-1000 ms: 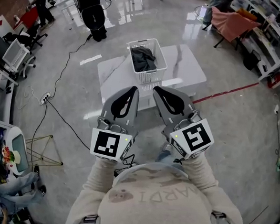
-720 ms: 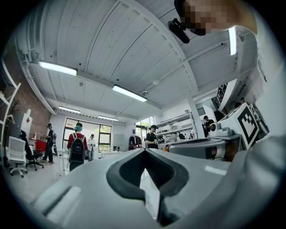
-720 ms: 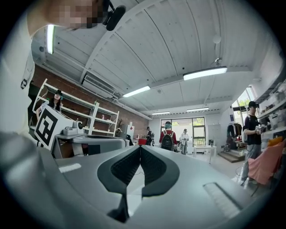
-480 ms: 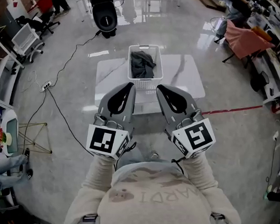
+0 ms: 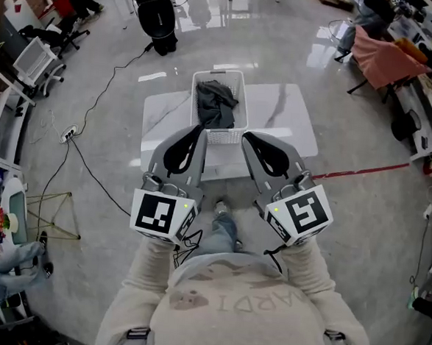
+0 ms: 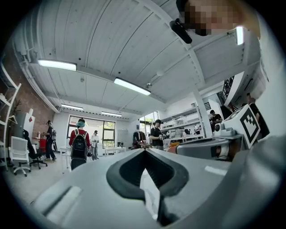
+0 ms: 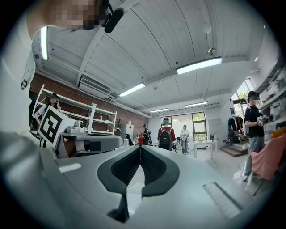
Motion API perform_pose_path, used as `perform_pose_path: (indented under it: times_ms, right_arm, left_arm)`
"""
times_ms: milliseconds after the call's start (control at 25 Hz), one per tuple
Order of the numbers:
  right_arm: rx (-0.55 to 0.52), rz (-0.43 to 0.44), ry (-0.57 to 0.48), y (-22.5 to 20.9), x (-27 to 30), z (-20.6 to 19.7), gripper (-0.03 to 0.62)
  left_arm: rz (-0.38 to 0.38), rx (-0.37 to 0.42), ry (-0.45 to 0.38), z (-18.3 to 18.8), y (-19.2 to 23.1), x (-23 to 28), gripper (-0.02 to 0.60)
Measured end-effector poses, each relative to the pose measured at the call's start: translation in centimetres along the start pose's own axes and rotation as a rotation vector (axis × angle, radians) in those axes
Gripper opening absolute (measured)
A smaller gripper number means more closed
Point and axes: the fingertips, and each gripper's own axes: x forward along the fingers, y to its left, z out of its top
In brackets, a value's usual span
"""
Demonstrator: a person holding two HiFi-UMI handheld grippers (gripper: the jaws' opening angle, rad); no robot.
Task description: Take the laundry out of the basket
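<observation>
Dark grey laundry (image 5: 215, 105) fills the white slatted plastic basket (image 5: 240, 96) toward the white marble table's (image 5: 286, 114) far edge, just beyond the left gripper (image 5: 197, 133) and right gripper (image 5: 249, 138) (both clenched, empty).

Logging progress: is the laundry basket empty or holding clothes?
Holding clothes: dark laundry lies heaped inside the white basket on the table.

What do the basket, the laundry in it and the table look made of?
Basket: likely white plastic, judging by its perforated lattice wall.
Laundry: soft dark grey fabric, crumpled in folds.
Table: glossy white top with grey veins, marble or a marble-look laminate.
</observation>
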Motion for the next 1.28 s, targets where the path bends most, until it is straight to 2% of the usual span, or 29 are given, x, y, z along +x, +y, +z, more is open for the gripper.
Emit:
perform_pose_path:
  times_ms: [160,480,800,1000,1280]
  right_arm:
    - [0.005,0.005,0.015,-3.4,3.2,-0.7,0.029]
    - [-0.007,0.033,0.021,-7.5,12.6,-0.6,0.029]
    - [-0.006,0.06,0.052,-9.6,17.7,-1.3,0.029]
    - [-0.005,0.08,0.063,-11.5,20.2,-1.5,0.029]
    - [0.002,0.145,0.102,-14.2,24.2,-3.0,0.032]
  left_arm:
    - [-0.001,-0.013,0.001,-0.6,1.9,4.2,0.0]
    - [0.013,-0.014,-0.013,-1.3,9.0,10.3,0.0]
    - [0.045,-0.028,-0.003,-2.5,13.2,12.6,0.001]
    - [0.096,-0.036,0.007,-2.9,15.8,12.8,0.001]
    - [0.219,-0.041,0.004,-2.9,19.2,13.3,0.001]
